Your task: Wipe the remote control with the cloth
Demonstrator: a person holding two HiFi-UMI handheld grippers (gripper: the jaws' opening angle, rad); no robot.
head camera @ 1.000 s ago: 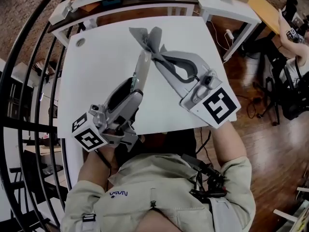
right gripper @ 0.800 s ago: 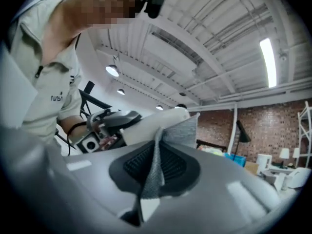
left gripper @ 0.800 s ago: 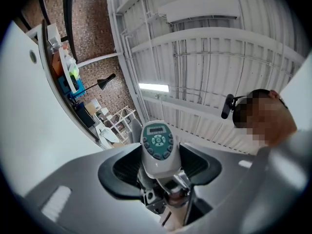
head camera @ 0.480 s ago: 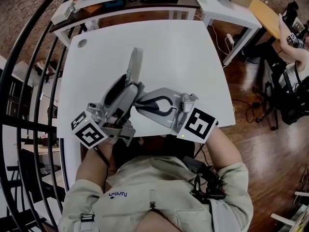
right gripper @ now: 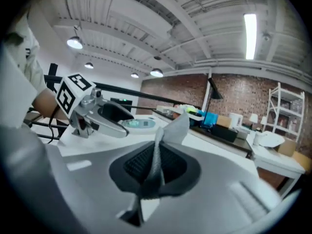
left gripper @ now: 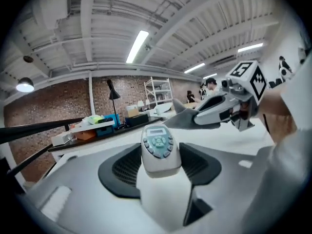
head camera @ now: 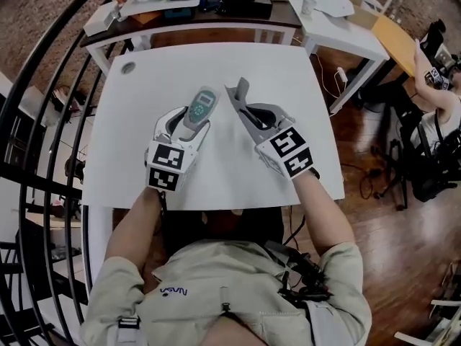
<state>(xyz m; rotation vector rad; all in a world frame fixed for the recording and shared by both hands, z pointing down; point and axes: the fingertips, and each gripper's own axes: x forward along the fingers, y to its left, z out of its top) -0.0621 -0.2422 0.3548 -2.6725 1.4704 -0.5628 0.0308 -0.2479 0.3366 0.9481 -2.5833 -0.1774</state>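
Gripping one remote (left gripper: 158, 147) between the pads of the left gripper (left gripper: 160, 165), jaws set fairly wide and pressed against its lower sides; keypad and small screen turned upward, top end sticking out well past the fingertips. Pinching one grey cloth (right gripper: 170, 130) in the right gripper (right gripper: 155, 172), jaws all but together on a thin fold, with loose fabric fanning out beyond the pads into a raised point.

Held side by side above the table, tips angled toward each other, remote and cloth near but apart. Two grippers in all, each with one marker cube: left cube (head camera: 165, 168), right cube (head camera: 292, 152), and one hand behind each.

Underneath, one white table (head camera: 137, 99), bare except for a small round grey disc (head camera: 127, 68) near its far left corner; no telling whether the remote touches the tabletop.

Beyond, one dark-topped bench (head camera: 216, 11) crowded with boxes, a blue bin and something yellow-green, and one more white table (head camera: 346, 21) just to its right. Wooden floor (head camera: 374, 215) on the right side, black rail (left gripper: 39, 127) on the left. Farther out, a brick wall (left gripper: 53, 99), a white shelf unit (left gripper: 157, 89), a pendant lamp (left gripper: 24, 85) and strip lights (left gripper: 138, 45) under a beamed ceiling.
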